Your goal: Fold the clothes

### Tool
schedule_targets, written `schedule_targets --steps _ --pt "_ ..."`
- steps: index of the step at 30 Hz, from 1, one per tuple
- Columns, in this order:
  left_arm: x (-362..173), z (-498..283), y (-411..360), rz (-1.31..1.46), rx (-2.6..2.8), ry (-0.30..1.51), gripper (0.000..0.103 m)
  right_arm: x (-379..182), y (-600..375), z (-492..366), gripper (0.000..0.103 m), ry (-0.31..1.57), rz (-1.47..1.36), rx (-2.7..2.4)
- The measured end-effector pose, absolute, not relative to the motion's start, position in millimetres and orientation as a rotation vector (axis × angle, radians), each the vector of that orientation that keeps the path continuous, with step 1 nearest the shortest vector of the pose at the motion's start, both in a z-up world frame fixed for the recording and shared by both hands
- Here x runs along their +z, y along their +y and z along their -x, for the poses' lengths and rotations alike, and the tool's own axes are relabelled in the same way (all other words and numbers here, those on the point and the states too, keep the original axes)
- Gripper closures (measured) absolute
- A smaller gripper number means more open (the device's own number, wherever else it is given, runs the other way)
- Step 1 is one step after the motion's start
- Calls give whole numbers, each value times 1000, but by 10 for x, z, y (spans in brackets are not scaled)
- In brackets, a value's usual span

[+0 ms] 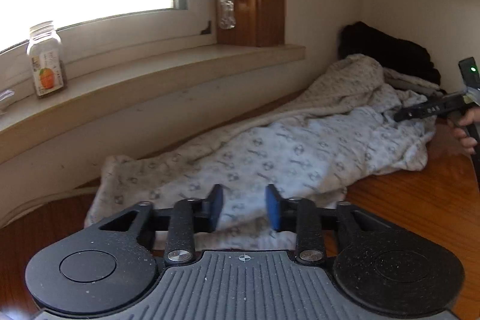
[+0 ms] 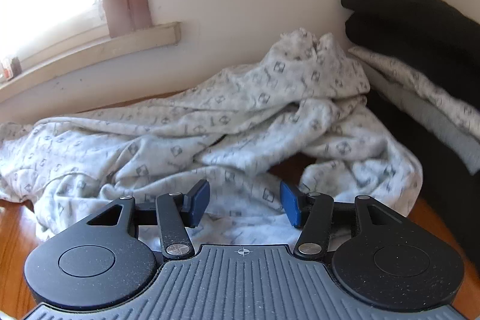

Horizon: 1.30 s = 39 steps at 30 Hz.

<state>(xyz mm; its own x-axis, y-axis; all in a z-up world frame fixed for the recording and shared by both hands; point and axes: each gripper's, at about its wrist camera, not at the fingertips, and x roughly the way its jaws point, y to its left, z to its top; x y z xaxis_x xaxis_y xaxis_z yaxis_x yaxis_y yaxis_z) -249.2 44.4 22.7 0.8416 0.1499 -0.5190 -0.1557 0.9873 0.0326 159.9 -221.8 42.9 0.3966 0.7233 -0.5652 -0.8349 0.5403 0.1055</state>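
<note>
While the crumpled white patterned garment (image 1: 270, 152) sprawls along the wall on the reddish wooden counter (image 1: 420, 200), my left gripper (image 1: 244, 207) hangs over its near edge, blue pads apart, nothing between them. My right gripper (image 2: 244, 204) hovers above the bunched end, jaws wider, gripping nothing. A black folded cloth (image 2: 405, 20) sits in the corner; a glass jar (image 1: 45, 59) stands on the windowsill (image 1: 168, 71).
</note>
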Motion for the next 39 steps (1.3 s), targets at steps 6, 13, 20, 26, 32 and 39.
schedule_targets --steps 6,13,20,26,32,39 --pt "169 2461 142 -40 86 590 88 386 -2265 -1624 49 602 156 1001" --pt "65 2342 -53 -83 68 634 69 364 -2245 -1594 48 580 166 983" --pt "-8 2159 -146 -122 67 656 56 369 -2333 -1637 48 592 88 952" --pt "43 2099 -31 -97 64 695 101 375 -2361 -1643 48 597 61 947" --pt "446 2526 10 -26 37 599 102 371 -2394 -1671 48 607 33 936" --pt "1154 3260 1 -45 50 459 102 364 -2431 -1697 48 608 1 943"
